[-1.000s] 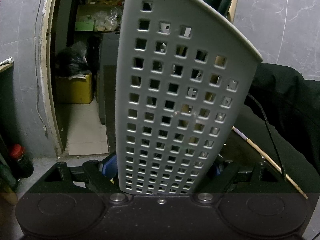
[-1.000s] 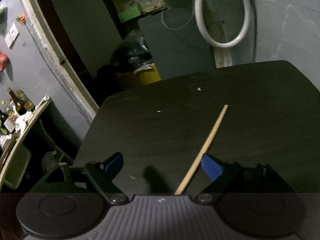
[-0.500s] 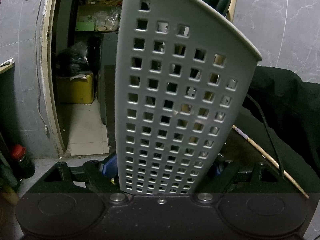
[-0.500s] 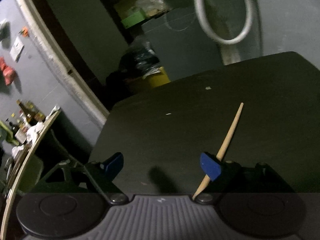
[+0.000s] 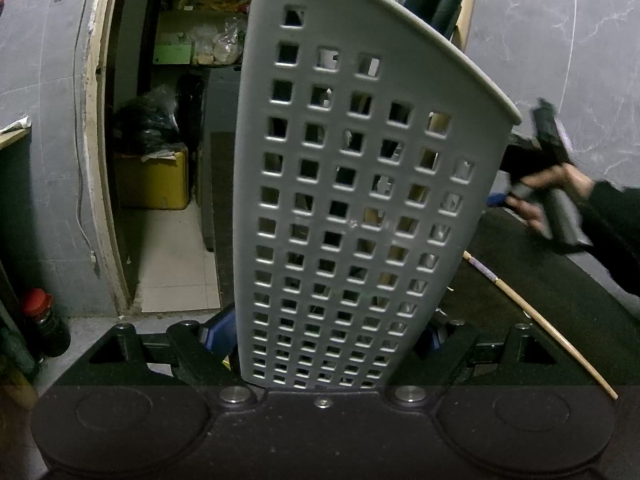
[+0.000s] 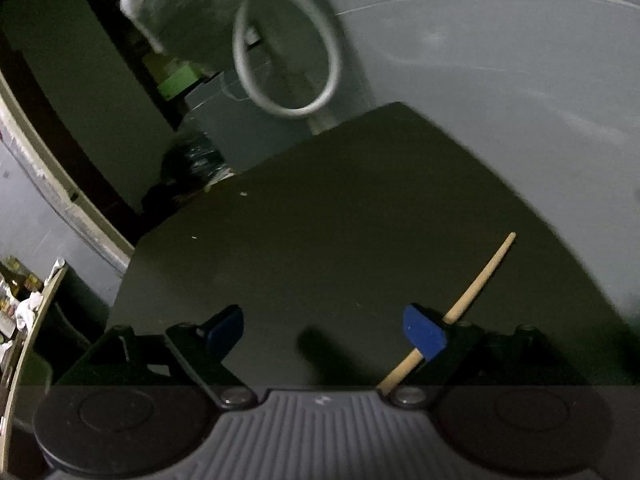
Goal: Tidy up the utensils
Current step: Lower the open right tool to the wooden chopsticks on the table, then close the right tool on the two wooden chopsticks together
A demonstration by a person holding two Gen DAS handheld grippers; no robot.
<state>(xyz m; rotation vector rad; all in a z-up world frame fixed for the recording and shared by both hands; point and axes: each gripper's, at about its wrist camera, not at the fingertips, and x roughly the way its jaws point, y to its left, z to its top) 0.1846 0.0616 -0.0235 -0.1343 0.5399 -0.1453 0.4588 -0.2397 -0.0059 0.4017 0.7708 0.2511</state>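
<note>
My left gripper (image 5: pixel 324 340) is shut on a grey perforated utensil holder (image 5: pixel 352 208), held upright; utensils show through its holes. A wooden chopstick (image 5: pixel 536 320) lies on the dark table (image 5: pixel 520 264) to the right of the holder. My right gripper shows in the left wrist view (image 5: pixel 536 176) beyond the holder's right edge. In the right wrist view my right gripper (image 6: pixel 324 328) is open and empty. The chopstick (image 6: pixel 476 292) lies on the table (image 6: pixel 340 220) behind the right fingertip (image 6: pixel 424 332).
A doorway on the left leads to a room with a yellow bin (image 5: pixel 156 180) and shelves. A red-capped bottle (image 5: pixel 44 320) stands on the floor at the left. A white hose loop (image 6: pixel 288 60) hangs on the grey wall behind the table.
My right gripper has swung left, so the chopstick moved from between the fingers to behind the right finger. It has come into the left wrist view. The left gripper and holder stay still.
</note>
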